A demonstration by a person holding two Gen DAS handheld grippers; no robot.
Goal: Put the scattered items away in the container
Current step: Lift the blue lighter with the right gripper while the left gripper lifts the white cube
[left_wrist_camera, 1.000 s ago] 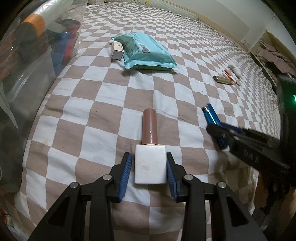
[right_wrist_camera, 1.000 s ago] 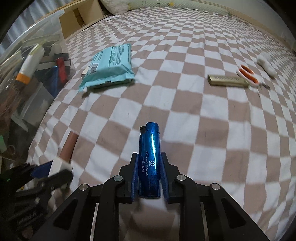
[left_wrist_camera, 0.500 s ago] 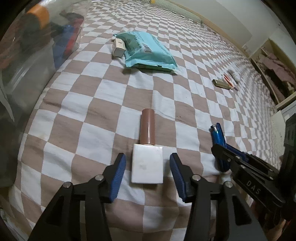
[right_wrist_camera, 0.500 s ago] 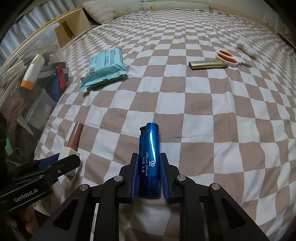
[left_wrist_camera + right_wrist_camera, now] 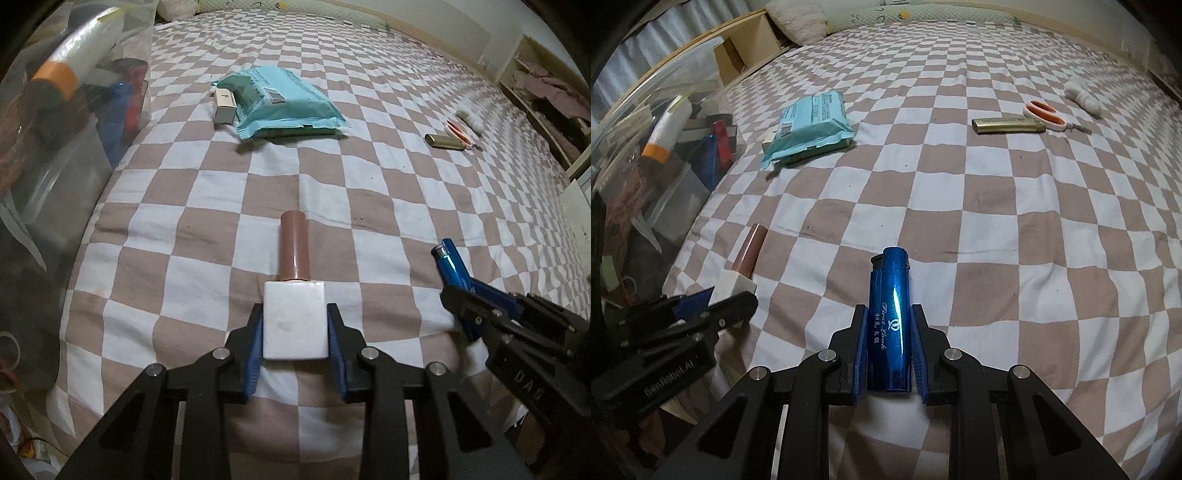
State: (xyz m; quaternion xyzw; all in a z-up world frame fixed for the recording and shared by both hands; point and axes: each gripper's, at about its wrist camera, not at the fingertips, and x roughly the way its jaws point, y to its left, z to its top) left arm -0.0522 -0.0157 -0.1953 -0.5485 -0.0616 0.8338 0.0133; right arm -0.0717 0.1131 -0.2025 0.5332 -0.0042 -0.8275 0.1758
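At the left edge of both frames stands the clear container (image 5: 74,122), already holding an orange-banded tube, something red and something blue. Low in the left wrist frame the left tongs (image 5: 295,332) now press both pads against the white base of the nail-polish bottle (image 5: 294,295); half a second ago those pads stood apart from it, so the grip has just been retaken. To me that means the bottle is secured for carrying to the container. At the right of that frame, and low centre in the right wrist frame, the right tongs (image 5: 889,343) are clamped on the blue lighter (image 5: 889,325), as they were a second ago.

Count on the bed (image 5: 997,221): one teal packet (image 5: 809,125) upper left of centre, one small white box (image 5: 224,105) touching it, one brass lighter (image 5: 1008,124), one pair of orange-handled scissors (image 5: 1047,116) just beside it, one white bundle (image 5: 1084,98) at the upper right. Five items lie loose; two are held.
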